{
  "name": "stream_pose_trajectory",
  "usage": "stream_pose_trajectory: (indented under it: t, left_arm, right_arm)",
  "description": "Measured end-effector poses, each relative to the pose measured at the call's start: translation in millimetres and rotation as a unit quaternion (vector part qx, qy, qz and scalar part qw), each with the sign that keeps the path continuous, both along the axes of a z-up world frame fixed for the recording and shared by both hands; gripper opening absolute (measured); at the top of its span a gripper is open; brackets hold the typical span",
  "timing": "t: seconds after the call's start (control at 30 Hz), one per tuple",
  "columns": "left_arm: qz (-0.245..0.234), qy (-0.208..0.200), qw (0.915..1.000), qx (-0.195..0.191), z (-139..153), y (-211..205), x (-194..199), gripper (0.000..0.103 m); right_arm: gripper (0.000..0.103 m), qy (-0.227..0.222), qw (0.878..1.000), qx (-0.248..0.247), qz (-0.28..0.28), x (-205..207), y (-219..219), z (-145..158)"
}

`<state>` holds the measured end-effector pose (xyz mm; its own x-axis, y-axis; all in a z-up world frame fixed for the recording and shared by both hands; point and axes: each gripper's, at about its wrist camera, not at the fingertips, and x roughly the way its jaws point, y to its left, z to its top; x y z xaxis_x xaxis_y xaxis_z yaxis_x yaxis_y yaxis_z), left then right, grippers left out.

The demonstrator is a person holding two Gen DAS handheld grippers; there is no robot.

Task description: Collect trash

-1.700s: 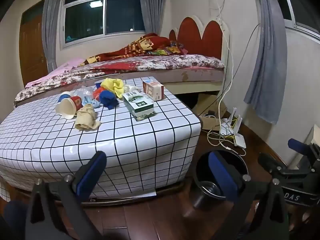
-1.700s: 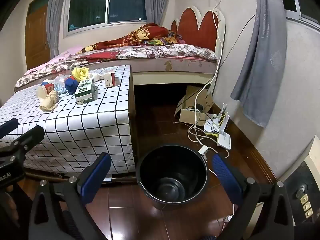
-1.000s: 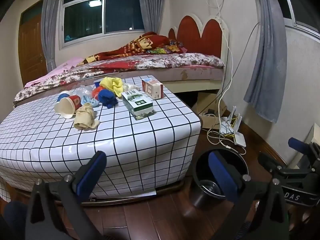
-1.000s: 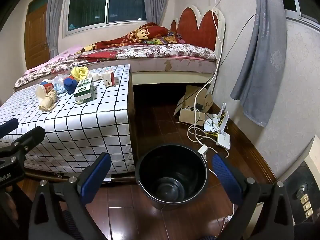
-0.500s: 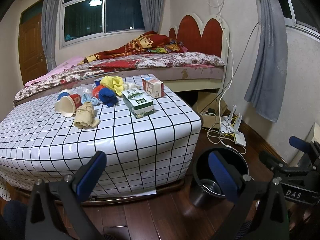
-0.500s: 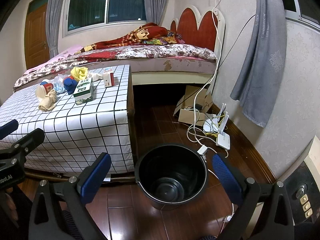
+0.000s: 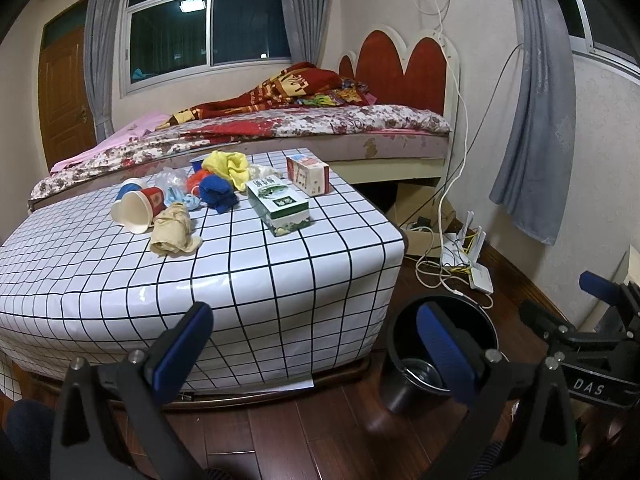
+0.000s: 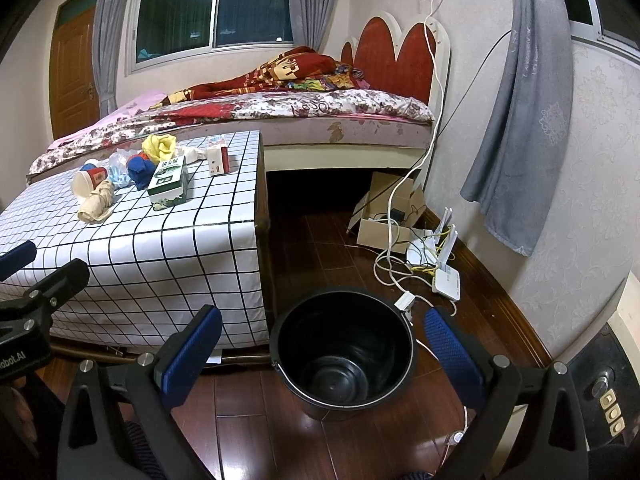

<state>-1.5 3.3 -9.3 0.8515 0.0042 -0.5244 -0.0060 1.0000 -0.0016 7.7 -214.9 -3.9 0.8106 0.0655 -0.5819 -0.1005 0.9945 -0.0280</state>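
A: From where does the left wrist view look?

B: From low above the floor, forward between its own jaws, facing the worktop point(image 7: 280, 264) front-on and near; the bucket point(image 7: 404, 392) sits low at its right.

A: And the right wrist view?

B: From further right, also low, aimed down into the bucket point(image 8: 342, 396), close below it; the worktop point(image 8: 160, 256) lies to its left.

A: What do they share?

B: Worktop, bucket, the bed point(image 7: 304, 128) behind, and each other's gripper at the frame edge.
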Motion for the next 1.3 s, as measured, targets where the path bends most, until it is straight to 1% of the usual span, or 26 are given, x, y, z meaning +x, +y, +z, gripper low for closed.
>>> stream_pose_trajectory:
  t: [1.3]
  left_arm:
    - [0.000, 0.003, 1.0000, 0.000, -1.1, 0.2, -1.9, 0.102]
  right_arm:
    - [0.102, -0.001, 1.000, 0.000, 0.001, -0.1, 1.2, -1.8]
